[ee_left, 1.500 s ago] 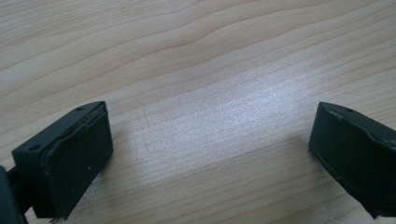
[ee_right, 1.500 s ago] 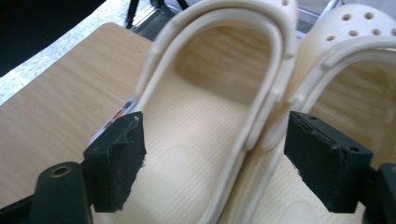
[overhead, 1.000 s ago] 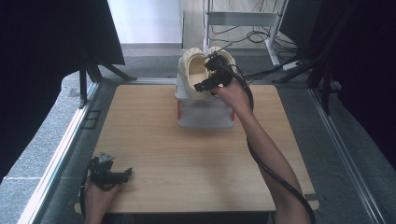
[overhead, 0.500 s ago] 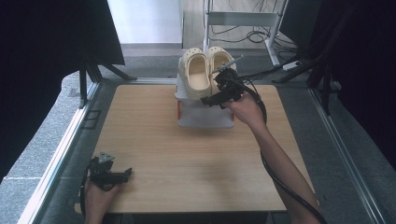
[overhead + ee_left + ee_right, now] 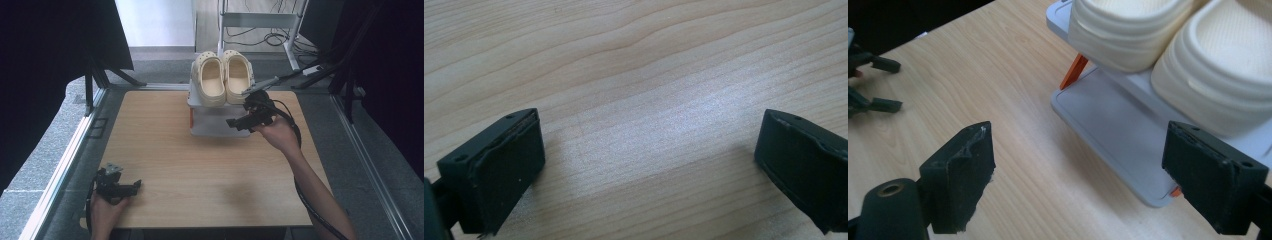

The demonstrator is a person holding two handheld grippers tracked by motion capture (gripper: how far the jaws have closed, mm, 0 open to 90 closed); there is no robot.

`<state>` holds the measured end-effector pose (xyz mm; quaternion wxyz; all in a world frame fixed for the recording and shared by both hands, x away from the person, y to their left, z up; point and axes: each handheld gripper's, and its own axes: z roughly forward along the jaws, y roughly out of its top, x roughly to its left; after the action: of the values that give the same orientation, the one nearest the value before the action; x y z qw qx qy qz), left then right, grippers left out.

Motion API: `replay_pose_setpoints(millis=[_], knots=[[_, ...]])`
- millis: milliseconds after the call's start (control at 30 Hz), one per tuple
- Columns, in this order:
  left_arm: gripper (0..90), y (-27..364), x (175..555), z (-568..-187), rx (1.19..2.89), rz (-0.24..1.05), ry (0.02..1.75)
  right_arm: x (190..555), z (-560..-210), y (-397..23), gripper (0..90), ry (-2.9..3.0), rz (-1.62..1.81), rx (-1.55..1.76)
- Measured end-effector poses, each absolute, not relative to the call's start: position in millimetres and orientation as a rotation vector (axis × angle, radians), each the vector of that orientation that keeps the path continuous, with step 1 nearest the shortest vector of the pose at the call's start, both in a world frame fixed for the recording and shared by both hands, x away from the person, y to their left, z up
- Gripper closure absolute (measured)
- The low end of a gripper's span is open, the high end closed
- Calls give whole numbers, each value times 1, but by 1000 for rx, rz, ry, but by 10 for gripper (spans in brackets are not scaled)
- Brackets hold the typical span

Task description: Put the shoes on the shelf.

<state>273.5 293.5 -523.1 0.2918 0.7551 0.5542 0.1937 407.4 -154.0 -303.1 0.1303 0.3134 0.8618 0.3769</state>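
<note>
High view, clogs: a cream pair (image 5: 224, 79) sits side by side on the top shelf of a grey rack (image 5: 212, 126) at the far middle of my wooden table (image 5: 200, 170).
High view, right claw: my right claw (image 5: 235, 121) hangs at the rack's right front corner, just beside the lower shelf, jaws apart and holding nothing; its cable loops back along my forearm.
High view, left claw: my left claw (image 5: 136, 185) rests at the table's near left corner, well apart from the rack.

Left gripper view, claw: my left claw (image 5: 649, 165) stands with jaws wide apart, bare wood grain between them.

Right gripper view, claw: my right claw (image 5: 1078, 175) is spread open, nothing between the pads.
Right gripper view, rack: the lower shelf (image 5: 1118, 130) lies between and just beyond my jaws, an orange strut (image 5: 1072, 72) slanting up at its far corner.
Right gripper view, clogs: the two clogs (image 5: 1168, 45) sit above on the top shelf, touching each other.
Right gripper view, far left: my other claw (image 5: 868, 85) lies at the table edge.
</note>
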Motion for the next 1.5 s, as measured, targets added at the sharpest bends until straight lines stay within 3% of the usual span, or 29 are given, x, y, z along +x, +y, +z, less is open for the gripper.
replay_pose_setpoints(millis=[867, 1500], knots=[[0, 292, 273, -523, 2005, 519, 1490, 358, -347, -242, 123, 2444, 1119, 964], [0, 292, 273, -523, 1997, 519, 1498, 331, -432, -263, 73, 2372, 1217, 1020]])
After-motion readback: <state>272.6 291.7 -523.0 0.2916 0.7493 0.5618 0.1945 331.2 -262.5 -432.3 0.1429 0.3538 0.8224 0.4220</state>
